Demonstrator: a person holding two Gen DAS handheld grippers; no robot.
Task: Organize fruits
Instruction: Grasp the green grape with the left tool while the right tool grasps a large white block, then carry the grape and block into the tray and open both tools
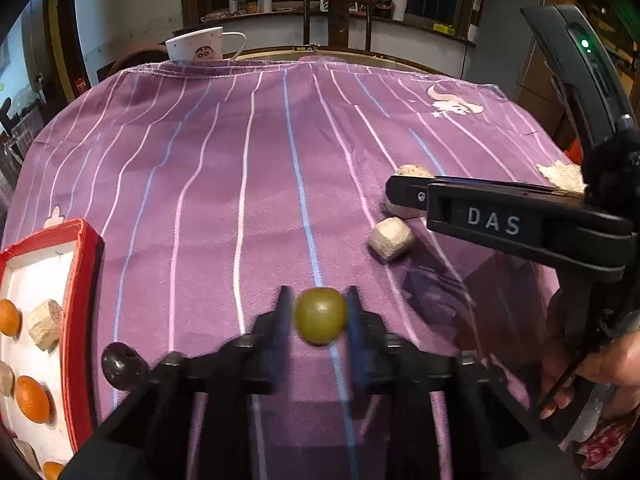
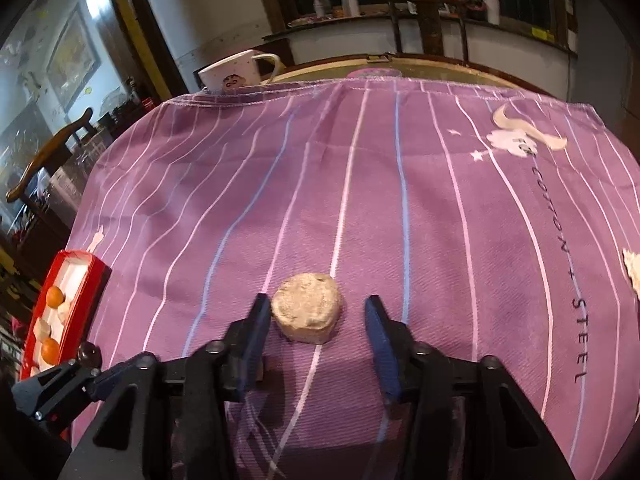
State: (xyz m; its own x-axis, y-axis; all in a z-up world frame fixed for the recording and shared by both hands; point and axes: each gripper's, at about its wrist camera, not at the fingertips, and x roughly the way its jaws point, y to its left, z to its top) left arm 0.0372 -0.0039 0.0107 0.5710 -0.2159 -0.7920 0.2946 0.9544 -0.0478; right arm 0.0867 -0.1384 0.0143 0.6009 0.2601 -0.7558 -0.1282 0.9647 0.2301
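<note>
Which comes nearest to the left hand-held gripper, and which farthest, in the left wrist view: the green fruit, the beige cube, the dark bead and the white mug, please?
1. Green fruit: between the fingers of the left hand-held gripper.
2. Dark bead: on the cloth, left of the gripper.
3. Beige cube: ahead, to the right.
4. White mug: beyond the cloth's far edge, left.

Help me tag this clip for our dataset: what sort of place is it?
Probably a lived-in home or small shop room, not a lab: a round table under a purple striped cloth, a cartoon mug at its far edge, and a cluttered counter with bottles behind a wooden chair.
</note>
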